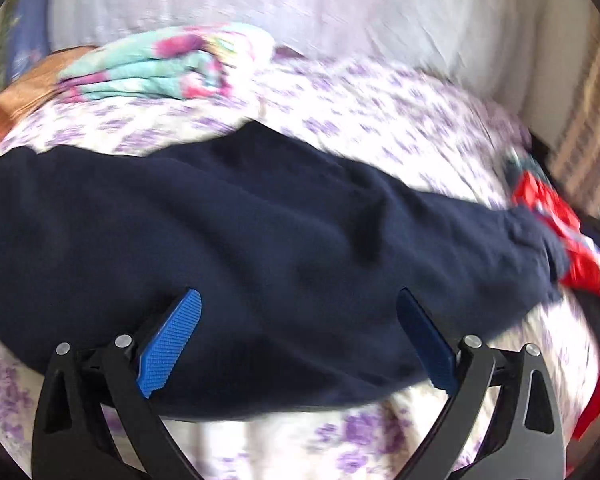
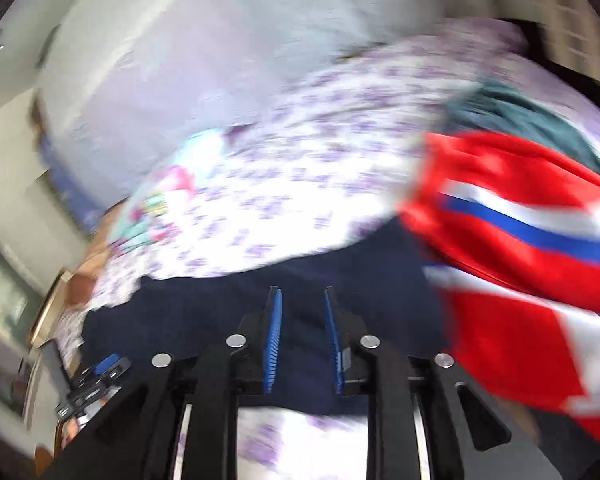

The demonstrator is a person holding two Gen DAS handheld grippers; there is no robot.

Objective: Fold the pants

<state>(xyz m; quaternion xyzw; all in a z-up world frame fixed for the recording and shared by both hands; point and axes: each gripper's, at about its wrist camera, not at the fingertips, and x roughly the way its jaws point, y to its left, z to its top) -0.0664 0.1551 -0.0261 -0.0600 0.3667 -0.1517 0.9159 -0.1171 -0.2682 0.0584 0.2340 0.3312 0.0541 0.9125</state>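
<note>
**Navy pants on bed, both grippers free**

Both views motion-blurred. Dark navy fabric pants (image 1: 260, 240) lie across the white bed sheet with purple flowers (image 1: 380, 120), mid-frame in left view, right end cut off behind a red garment with white and blue stripes (image 2: 520, 208). Left gripper (image 1: 300, 344) jaws wide apart over the pants. Right gripper (image 2: 302, 344) jaws narrowly apart, nothing clamped. Pastel folded cloth (image 1: 152, 68) upper left, smeared. No readable writing.

The dark navy pants (image 1: 260, 248) lie in a folded, rumpled bundle stretched sideways across the floral bedsheet (image 1: 380, 120), directly ahead of and beneath the left gripper (image 1: 300, 336), their narrower end reaching off to its right side.
</note>
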